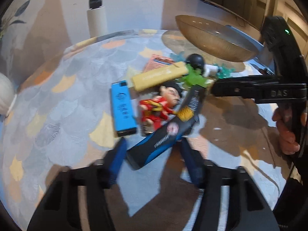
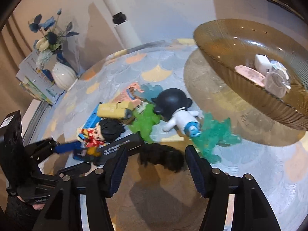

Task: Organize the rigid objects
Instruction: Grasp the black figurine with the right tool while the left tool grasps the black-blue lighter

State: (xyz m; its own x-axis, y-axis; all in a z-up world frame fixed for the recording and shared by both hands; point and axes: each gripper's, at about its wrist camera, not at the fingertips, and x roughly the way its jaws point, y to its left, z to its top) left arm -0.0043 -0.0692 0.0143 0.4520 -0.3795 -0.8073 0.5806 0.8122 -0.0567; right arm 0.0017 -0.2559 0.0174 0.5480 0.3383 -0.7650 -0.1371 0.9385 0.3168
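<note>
the left gripper [image 1: 152,159] fingers are smeared by motion, so whether their pads press the black-and-blue tube [image 1: 163,134] between them cannot be told. beyond the tube, the red figure [image 1: 159,107] hides part of the blue box [image 1: 123,109]. the right gripper [image 2: 156,165] covers the near end of a dark blurred shape [image 2: 161,156]. the amber bowl [image 2: 227,61] is cut off at the right edge.
</note>
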